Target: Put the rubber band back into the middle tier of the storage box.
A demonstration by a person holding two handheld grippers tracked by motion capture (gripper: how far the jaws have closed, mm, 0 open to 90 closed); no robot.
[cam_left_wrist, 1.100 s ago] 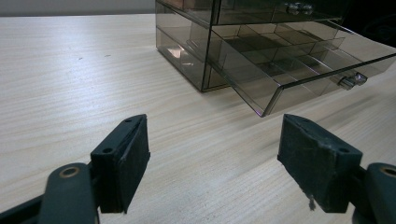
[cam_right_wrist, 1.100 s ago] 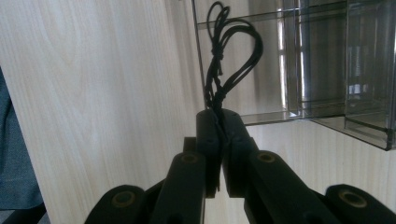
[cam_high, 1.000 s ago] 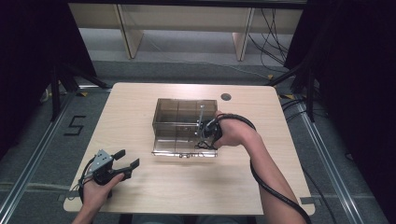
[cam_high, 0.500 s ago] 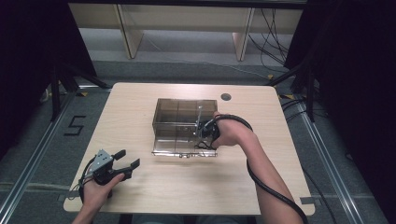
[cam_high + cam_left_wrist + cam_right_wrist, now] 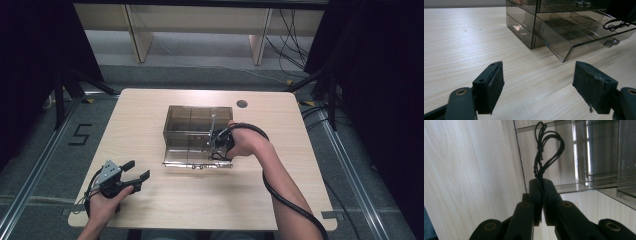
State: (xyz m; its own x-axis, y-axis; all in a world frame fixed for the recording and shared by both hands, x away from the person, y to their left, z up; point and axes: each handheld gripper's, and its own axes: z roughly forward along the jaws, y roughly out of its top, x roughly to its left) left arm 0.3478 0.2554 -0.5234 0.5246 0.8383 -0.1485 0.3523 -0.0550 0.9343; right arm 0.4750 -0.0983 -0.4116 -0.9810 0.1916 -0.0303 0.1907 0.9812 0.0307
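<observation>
Where seen close, right tool [image 5: 541,192] pinches black cord [image 5: 546,152]

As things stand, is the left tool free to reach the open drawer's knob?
Probably yes. The left tool sits open on bare table, with nothing between it and the drawer knob; the right tool, pinching a black cord, works beside it.

Drawer cabinet [image 5: 564,27] — top and right side cut off by the left gripper view's edges. Black cord [image 5: 544,157] — lower end hidden between the right tool's [image 5: 542,202] closed jaws; in the high view too small to make out.
</observation>
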